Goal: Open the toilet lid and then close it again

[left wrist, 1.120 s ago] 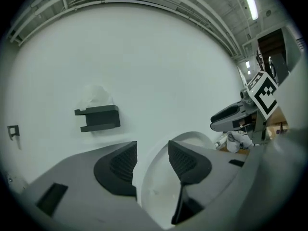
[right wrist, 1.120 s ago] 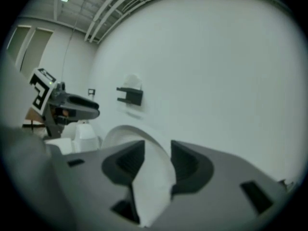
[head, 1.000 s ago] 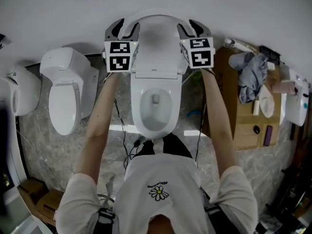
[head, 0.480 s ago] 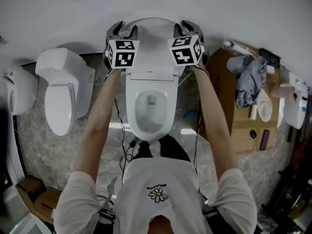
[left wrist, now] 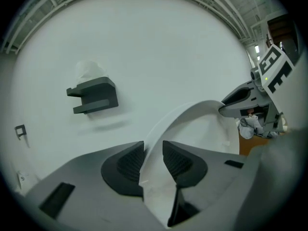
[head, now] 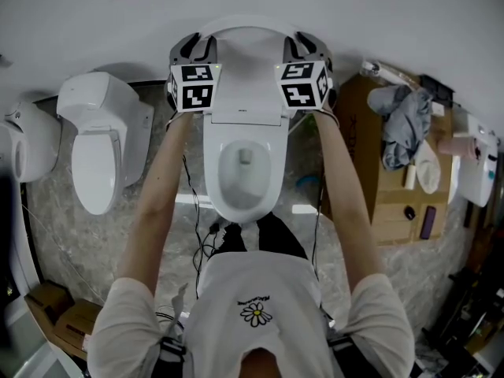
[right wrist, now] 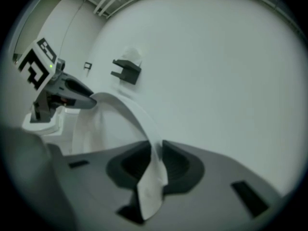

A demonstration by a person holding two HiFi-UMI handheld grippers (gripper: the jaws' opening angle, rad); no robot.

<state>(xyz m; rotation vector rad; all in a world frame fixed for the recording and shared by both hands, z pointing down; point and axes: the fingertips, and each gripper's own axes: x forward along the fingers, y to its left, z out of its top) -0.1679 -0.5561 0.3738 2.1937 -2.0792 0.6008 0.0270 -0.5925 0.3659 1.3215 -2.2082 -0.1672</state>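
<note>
Jaws of left gripper (left wrist: 153,154) and right gripper (right wrist: 155,154) just clamped onto the upright toilet lid (head: 248,38); we'd lower it evenly, slowly.

The white toilet lid (head: 248,65) stands raised, near upright (rounded rim uppermost), above the uncovered bowl (head: 246,176).

Plain white wall (head: 394,22) with dark bracket (left wrist: 94,95); grey marbled floor (head: 87,235); spare toilet (head: 98,156) left, cardboard box (head: 394,203) right.
</note>
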